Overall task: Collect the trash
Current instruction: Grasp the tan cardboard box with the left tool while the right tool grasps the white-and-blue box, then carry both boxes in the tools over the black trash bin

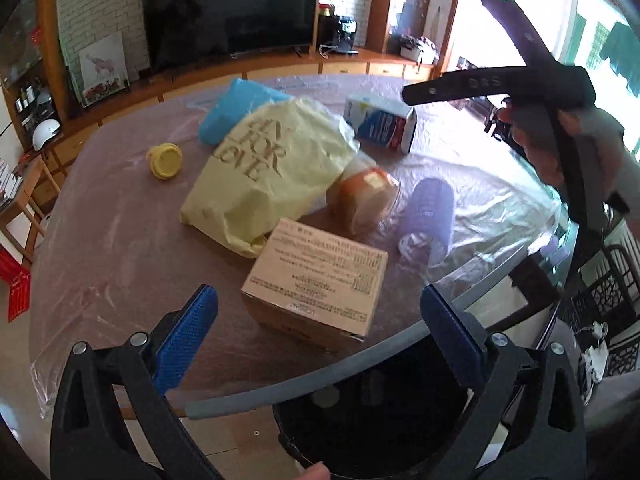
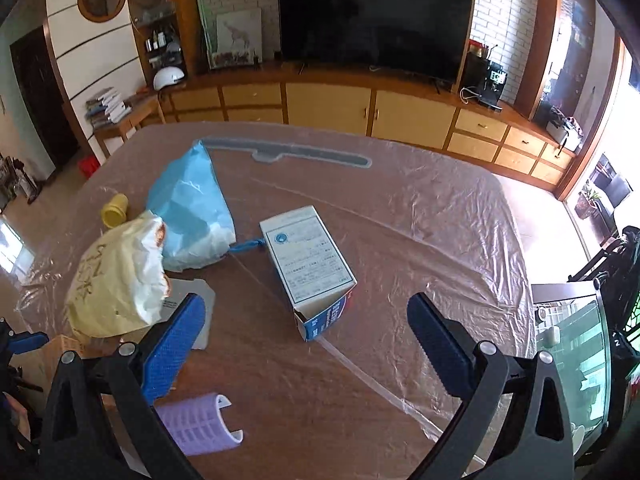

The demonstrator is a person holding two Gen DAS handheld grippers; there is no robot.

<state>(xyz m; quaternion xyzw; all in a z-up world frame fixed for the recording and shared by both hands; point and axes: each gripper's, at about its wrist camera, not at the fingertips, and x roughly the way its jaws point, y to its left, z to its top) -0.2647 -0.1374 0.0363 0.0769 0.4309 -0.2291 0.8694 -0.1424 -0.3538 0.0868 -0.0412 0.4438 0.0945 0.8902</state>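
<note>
A round table [image 2: 440,208] under clear plastic sheeting carries scattered trash. Nearest the left gripper [image 1: 320,336] sits a brown cardboard box [image 1: 316,280]. Beyond it lie a yellow bag [image 1: 272,168], a blue bag [image 1: 236,108], a yellow cap [image 1: 165,160], a tan tape roll [image 1: 364,196], a purple curler [image 1: 430,216] and a blue-and-white carton [image 2: 306,264]. Both the left gripper and the right gripper [image 2: 306,344] gape fully open, holding nothing. A dark bin [image 1: 372,416] waits below the near table edge. Judging by this, most collecting remains undone.
</note>
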